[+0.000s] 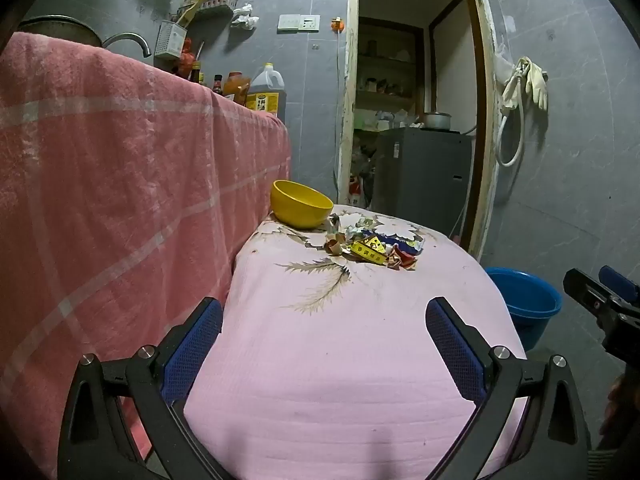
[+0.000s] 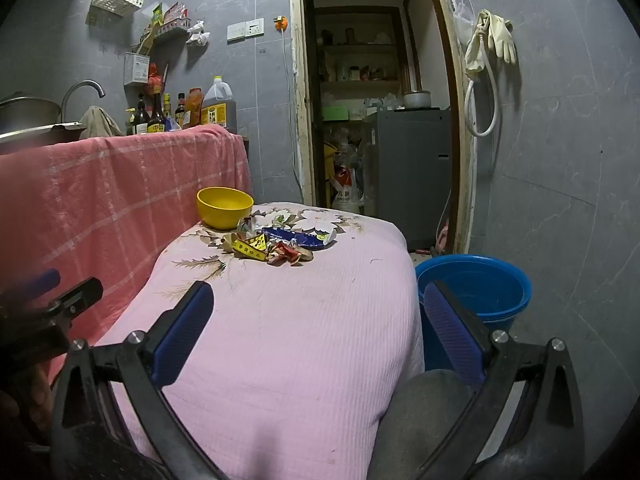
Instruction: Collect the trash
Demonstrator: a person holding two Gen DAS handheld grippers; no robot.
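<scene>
Trash pile [image 1: 370,250] sits at the surface's [image 1: 340,360] far edge beside the yellow bowl [image 1: 301,204], likely the collection spot. Left tool [image 1: 324,344] and right tool [image 2: 320,332] are both spread, empty, well short at the near edge, set for approach.

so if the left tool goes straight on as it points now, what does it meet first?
Probably the pink quilted cloth covering the table, short of the crumpled wrapper pile. The left tool is open and tips slightly down; depth is unclear.
</scene>
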